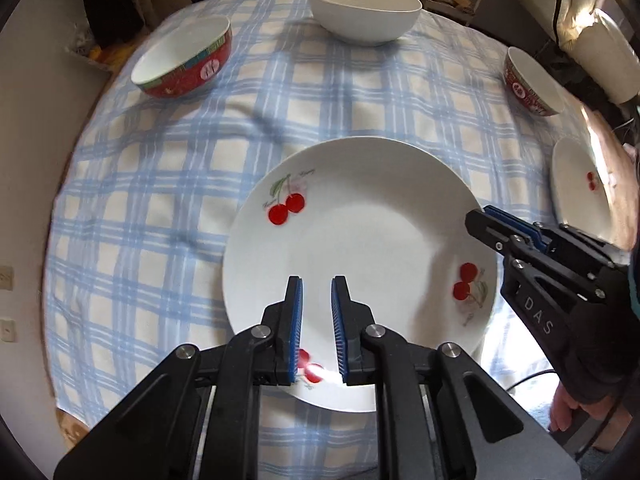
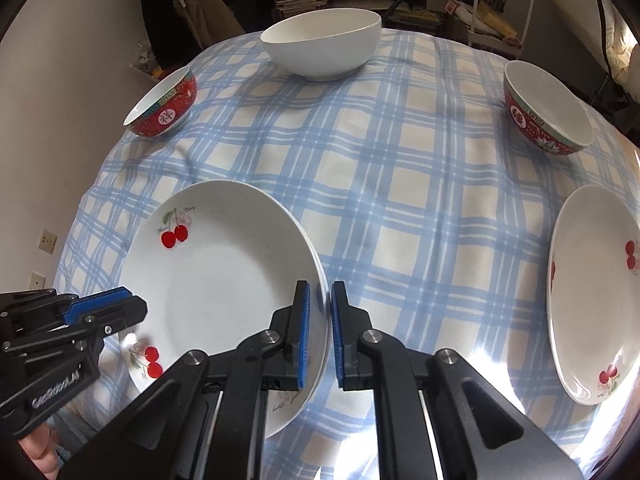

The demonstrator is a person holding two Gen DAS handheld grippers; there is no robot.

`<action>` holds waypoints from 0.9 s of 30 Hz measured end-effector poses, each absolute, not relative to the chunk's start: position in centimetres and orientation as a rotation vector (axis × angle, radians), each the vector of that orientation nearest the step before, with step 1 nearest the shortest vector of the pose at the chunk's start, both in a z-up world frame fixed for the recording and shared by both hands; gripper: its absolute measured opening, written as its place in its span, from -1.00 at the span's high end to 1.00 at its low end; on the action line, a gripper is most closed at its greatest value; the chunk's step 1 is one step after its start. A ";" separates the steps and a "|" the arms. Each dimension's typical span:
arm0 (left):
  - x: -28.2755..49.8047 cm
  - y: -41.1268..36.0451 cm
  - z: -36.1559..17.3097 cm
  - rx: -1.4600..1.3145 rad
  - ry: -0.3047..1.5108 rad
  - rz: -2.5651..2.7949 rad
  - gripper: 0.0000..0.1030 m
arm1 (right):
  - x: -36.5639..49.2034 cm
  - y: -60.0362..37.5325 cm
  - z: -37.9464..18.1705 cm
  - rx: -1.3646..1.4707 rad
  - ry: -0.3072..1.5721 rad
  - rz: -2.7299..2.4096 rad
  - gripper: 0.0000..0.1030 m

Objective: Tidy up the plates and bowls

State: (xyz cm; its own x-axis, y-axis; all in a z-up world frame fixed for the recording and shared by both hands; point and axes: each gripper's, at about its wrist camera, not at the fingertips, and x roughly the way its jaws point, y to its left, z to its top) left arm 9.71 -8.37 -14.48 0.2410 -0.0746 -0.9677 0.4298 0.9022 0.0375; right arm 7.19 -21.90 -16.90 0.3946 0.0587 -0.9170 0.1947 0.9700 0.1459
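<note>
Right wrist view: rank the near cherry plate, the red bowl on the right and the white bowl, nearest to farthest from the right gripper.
1. Near cherry plate: its right rim sits between the right gripper fingers.
2. Red bowl: far right of the tablecloth.
3. White bowl: far edge, centre.

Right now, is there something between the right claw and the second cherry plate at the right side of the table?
Nothing visible stands between them. The right claw straddles the near cherry plate's right rim, and only bare checked tablecloth lies from there to the second cherry plate. The bowls sit farther back.
</note>
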 end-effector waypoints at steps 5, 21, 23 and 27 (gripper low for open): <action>10.3 -7.8 -16.2 0.364 1.326 -0.283 0.71 | 7.4 -22.7 -17.4 0.286 1.187 -0.088 0.78; 10.1 -12.1 -11.0 0.373 1.235 -0.298 0.53 | 3.7 -30.0 -10.0 0.266 1.075 -0.208 -0.58; 9.8 -13.4 -10.2 0.381 1.221 -0.311 0.33 | 2.7 -31.7 -9.3 0.268 1.059 -0.237 -0.63; 8.9 -16.2 -8.8 0.409 1.159 -0.358 0.06 | 0.5 -35.1 -8.7 0.283 1.043 -0.296 -0.75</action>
State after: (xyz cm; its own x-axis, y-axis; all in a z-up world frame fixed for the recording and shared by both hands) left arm 8.95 -16.19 -8.77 0.3598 -0.0612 -0.9310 0.4740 0.8715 0.1259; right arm 0.50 -35.10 -8.67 0.4715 -0.1051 -0.8756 0.3710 0.9244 0.0888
